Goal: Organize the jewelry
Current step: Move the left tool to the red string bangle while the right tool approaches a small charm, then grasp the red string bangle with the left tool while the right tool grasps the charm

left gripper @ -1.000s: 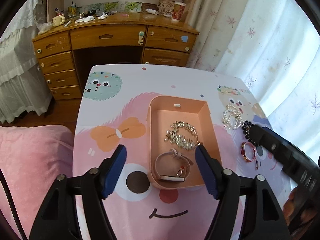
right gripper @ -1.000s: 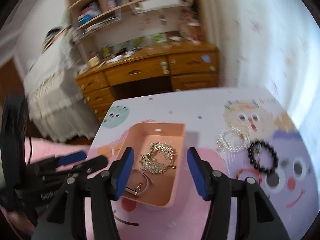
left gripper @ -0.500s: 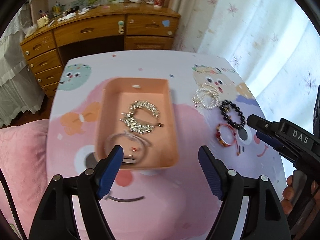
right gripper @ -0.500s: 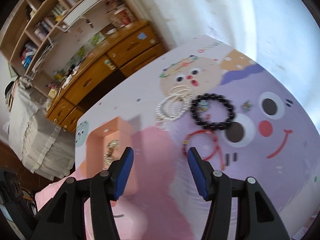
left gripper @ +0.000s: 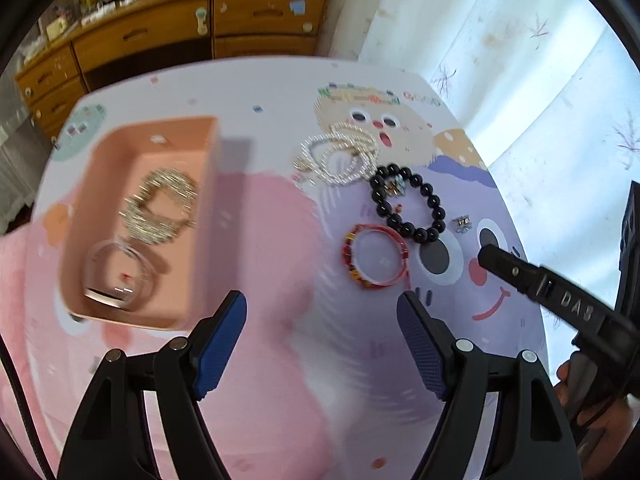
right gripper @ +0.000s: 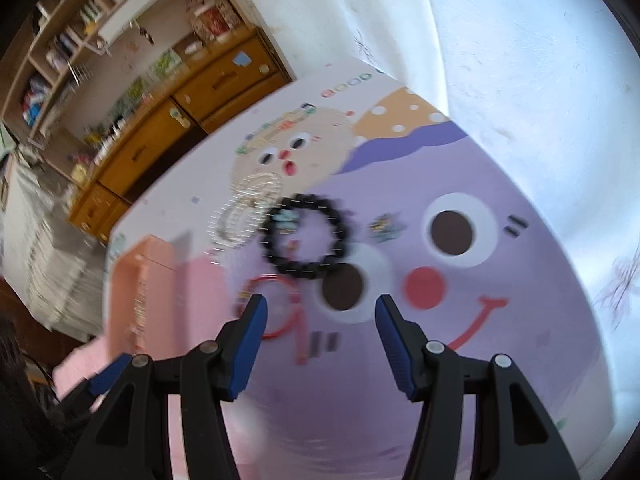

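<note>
A peach tray (left gripper: 208,152) on the cartoon table mat holds a gold bracelet (left gripper: 162,208) and a thin silver bangle (left gripper: 120,272). Right of it lie a pearl bracelet (left gripper: 340,156), a black bead bracelet (left gripper: 408,204), a red bracelet (left gripper: 376,256) and a small charm (left gripper: 462,224). My left gripper (left gripper: 322,314) is open and empty, above the mat in front of the red bracelet. My right gripper (right gripper: 320,316) is open and empty, just short of the black bead bracelet (right gripper: 304,240) and the red bracelet (right gripper: 276,308). The right gripper also shows in the left wrist view (left gripper: 496,256).
A wooden desk with drawers (left gripper: 172,40) stands beyond the table, with shelves (right gripper: 100,20) above it. White curtains (left gripper: 500,60) hang at the right. The table's right edge (left gripper: 524,240) is close to the charm.
Both grippers have swung right, away from the tray and towards the loose bracelets. The right gripper has come lower and closer to the black and red bracelets. Both stay open.
</note>
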Tool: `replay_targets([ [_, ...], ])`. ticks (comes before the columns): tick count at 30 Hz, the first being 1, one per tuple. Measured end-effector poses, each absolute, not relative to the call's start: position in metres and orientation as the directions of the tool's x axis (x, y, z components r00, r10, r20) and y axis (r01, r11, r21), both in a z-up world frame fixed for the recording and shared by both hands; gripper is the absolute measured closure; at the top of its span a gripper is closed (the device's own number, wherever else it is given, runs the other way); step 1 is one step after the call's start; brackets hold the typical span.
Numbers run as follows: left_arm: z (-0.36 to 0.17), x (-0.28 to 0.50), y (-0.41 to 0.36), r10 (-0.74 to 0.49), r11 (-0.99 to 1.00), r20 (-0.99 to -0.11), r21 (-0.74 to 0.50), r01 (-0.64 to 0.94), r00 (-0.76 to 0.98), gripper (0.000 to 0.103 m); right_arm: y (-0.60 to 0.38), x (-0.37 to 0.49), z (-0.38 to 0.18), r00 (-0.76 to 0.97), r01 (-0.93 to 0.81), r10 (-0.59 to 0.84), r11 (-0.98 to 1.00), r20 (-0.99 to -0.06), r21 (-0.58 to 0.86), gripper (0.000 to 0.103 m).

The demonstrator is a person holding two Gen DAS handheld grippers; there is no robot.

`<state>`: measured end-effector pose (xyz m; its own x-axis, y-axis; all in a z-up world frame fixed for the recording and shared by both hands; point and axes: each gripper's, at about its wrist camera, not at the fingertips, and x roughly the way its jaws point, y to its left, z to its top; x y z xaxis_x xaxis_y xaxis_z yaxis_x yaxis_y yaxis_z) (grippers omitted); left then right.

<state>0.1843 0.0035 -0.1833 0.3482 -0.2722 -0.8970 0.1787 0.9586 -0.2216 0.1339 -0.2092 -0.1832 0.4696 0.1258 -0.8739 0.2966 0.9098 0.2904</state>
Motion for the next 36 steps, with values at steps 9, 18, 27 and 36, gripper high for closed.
replay_targets([
  [9, -0.217, 0.197, -0.052, -0.199, 0.969, -0.919, -0.131, 0.21, 0.342, 0.026, -0.235, 0.153, -0.204, 0.45, 0.118, 0.068, 0.984, -0.89, 0.135, 0.047],
  [18, -0.239, 0.207, -0.079, -0.16, 0.973, -0.909, -0.08, 0.216, 0.384, 0.02, -0.224, 0.16, -0.216, 0.544, -0.129, 0.061, 0.992, -0.837, -0.011, 0.047],
  [27, -0.249, 0.215, -0.088, -0.124, 0.97, -0.9, -0.022, 0.241, 0.418, 0.02, -0.223, 0.167, -0.229, 0.562, -0.191, 0.064, 0.98, -0.825, -0.053, 0.049],
  [36, -0.246, 0.215, -0.091, -0.104, 0.975, -0.878, 0.003, 0.223, 0.467, 0.039, -0.221, 0.175, -0.235, 0.543, -0.209, 0.093, 0.978, -0.834, -0.027, 0.074],
])
